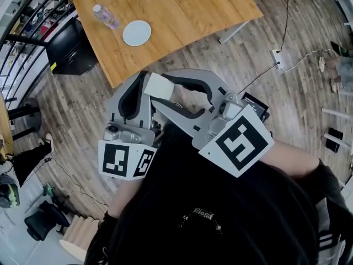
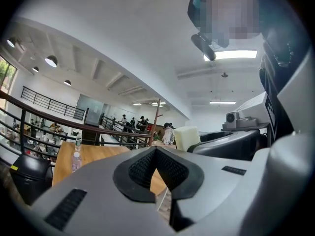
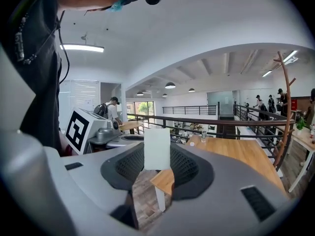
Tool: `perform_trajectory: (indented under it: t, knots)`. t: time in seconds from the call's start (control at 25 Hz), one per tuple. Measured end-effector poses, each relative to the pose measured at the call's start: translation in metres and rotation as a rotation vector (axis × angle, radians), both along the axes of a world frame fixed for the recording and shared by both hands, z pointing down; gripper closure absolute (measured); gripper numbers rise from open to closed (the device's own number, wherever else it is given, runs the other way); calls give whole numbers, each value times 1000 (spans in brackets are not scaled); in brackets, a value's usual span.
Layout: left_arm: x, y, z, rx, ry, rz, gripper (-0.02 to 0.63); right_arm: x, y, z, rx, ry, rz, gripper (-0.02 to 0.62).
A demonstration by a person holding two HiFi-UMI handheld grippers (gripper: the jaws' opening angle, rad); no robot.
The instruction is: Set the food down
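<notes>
The food is a pale white block, and my right gripper is shut on it, held close in front of my chest above the floor. In the right gripper view the block stands upright between the black pads. My left gripper sits just left of the block with its tips together and nothing in them; its own view shows the meeting tips and the block a little to the right. A white plate lies on the wooden table ahead.
A clear water bottle lies on the table left of the plate. A black chair stands at the table's left edge. A power strip with cables lies on the wooden floor to the right. A railing runs along the left.
</notes>
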State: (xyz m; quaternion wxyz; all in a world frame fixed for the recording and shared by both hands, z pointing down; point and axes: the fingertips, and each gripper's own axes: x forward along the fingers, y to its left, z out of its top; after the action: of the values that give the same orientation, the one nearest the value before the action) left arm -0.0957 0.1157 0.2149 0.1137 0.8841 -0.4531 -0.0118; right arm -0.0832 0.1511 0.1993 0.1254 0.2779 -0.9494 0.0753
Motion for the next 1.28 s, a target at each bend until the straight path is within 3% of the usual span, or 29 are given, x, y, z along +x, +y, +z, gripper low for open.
perform_trajectory:
  t: [0.4,0.6,0.8,0.92,1.28]
  knots:
    - [-45,-10,5,0,16,-75,603,-44,-12,2,-3,-5,-71,427]
    - [-62,-17,3,12,-15,-114,601,-59,-21,1,-6,-19,-82,428]
    - [-78,-28,15,-22,-19,-153,602,-71,-31,18,-55,14,-115,428]
    - [-79,-35,22,-50,-20,-184,601,-71,-38,22,-69,2,-140,428]
    - [-82,-91,12,-22,-81,-255,601,-71,-95,16,-46,-64,-203,428]
